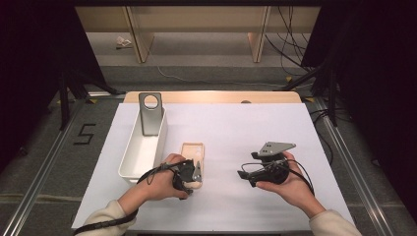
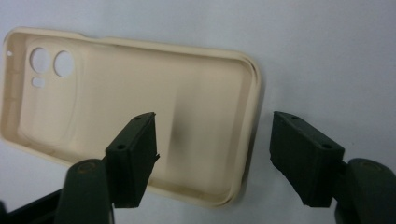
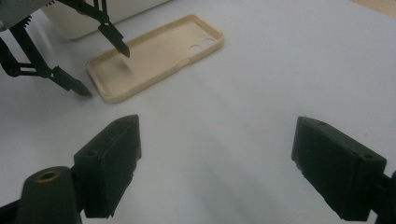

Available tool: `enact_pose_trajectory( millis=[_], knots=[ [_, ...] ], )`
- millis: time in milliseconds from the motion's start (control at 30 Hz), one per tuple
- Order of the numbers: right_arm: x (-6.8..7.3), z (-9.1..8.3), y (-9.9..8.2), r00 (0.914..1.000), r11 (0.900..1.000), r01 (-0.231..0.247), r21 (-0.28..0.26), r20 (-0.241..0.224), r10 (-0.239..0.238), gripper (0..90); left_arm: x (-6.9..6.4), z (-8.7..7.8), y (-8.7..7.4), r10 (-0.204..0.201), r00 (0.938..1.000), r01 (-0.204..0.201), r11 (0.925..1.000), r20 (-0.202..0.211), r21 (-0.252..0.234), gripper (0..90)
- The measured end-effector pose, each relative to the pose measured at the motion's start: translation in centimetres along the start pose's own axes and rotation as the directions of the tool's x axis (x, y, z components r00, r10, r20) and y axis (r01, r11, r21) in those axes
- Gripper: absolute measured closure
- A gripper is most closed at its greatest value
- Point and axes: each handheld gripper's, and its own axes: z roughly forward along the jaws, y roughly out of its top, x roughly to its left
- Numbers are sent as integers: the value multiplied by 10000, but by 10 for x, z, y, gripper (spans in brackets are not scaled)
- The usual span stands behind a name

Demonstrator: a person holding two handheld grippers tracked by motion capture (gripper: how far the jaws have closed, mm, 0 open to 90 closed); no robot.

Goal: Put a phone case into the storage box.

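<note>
A beige phone case lies hollow side up on the white table, its camera holes at the far end. In the left gripper view the case fills the middle. My left gripper straddles its near end wall, with one jaw inside the hollow and the other outside, and neither pad presses on it. From above, the left gripper hangs over the case's near end. My right gripper is held open to the right and points left with nothing between its jaws. The right gripper view shows the case and the left gripper farther off.
A white rectangular bin stands left of the case. A grey metal bracket with a round hole rests upright at the bin's far end. The white mat covers the table, with a wooden edge at the back.
</note>
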Motion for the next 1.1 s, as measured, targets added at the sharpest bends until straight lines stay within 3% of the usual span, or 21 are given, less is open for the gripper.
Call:
enact_pose_trajectory(
  millis=[333,533,1100],
  knots=[
    [0,0,0,10000,10000,8,1,-20,-8,168,2,-1,0,-54,9975,54,10000,699,7,501],
    [1,0,0,10000,10000,16,10,-43,-16,169,4,0,1,-52,9952,46,10000,975,64,544],
    [1,0,0,10000,10000,36,27,-86,-36,169,4,-1,4,-95,9905,52,9995,1374,317,689]
  ],
)
